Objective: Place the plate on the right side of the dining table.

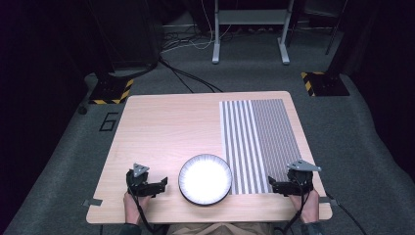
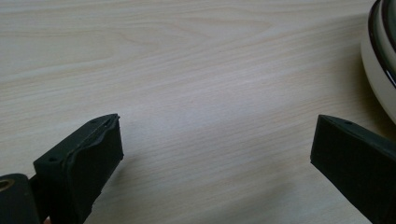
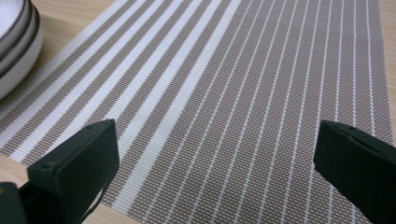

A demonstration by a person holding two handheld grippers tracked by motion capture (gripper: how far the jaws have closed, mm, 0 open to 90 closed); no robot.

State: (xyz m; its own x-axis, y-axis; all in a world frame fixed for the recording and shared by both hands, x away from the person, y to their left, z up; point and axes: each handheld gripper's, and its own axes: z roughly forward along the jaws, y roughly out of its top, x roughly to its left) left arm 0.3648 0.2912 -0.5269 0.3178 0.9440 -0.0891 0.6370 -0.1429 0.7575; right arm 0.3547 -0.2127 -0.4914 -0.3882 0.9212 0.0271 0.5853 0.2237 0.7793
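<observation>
High view: stack of white plates [image 1: 205, 179] with dark rims sits at the near edge of the wooden table [image 1: 166, 127], touching the left border of the striped placemat [image 1: 257, 142]. Left gripper [image 1: 159, 184] rests just left of the stack — jaws spread wide, empty. Right gripper [image 1: 275, 185] sits over the placemat's near right corner — jaws likewise apart, holding nothing.

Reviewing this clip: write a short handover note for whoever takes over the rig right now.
Left gripper: open, holding nothing, low over bare wood just left of the plates.
Right gripper: open, holding nothing, over the near right part of the striped placemat.
The plates are stacked at the near edge, overlapping the mat's left edge.
Done: nothing gripped.
Left: probably moving the plates, though that is a guess.
</observation>
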